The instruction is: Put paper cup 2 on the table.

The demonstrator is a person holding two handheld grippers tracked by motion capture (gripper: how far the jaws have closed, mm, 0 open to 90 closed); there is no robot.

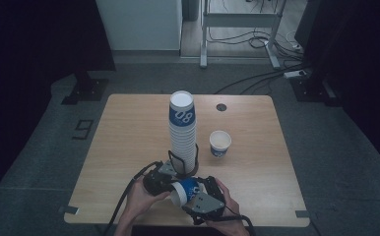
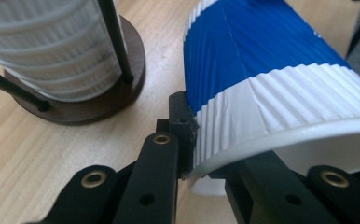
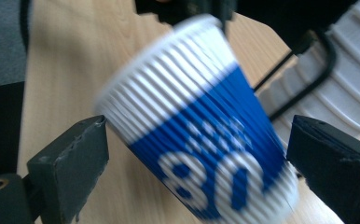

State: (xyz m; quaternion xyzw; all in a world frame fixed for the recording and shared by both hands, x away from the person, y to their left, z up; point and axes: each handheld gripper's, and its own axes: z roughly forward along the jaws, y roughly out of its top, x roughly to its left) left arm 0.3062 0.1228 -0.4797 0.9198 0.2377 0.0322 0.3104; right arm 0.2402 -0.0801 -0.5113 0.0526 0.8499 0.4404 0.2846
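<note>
cup stack [image 1: 182, 132] blocks just ahead; lone cup [image 1: 220, 143] right; left tabletop [image 1: 124, 142] open

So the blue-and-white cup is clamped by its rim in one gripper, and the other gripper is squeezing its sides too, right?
Not quite. The left gripper does clamp the cup by its rim, but the right gripper stands open around the sides, pads clear of the cup, as the right gripper view shows.

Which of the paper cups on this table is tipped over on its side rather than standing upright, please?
The cup between the two grippers, at the near edge. The left gripper pinches its rim. The lone cup and the tall stack stand upright.
</note>
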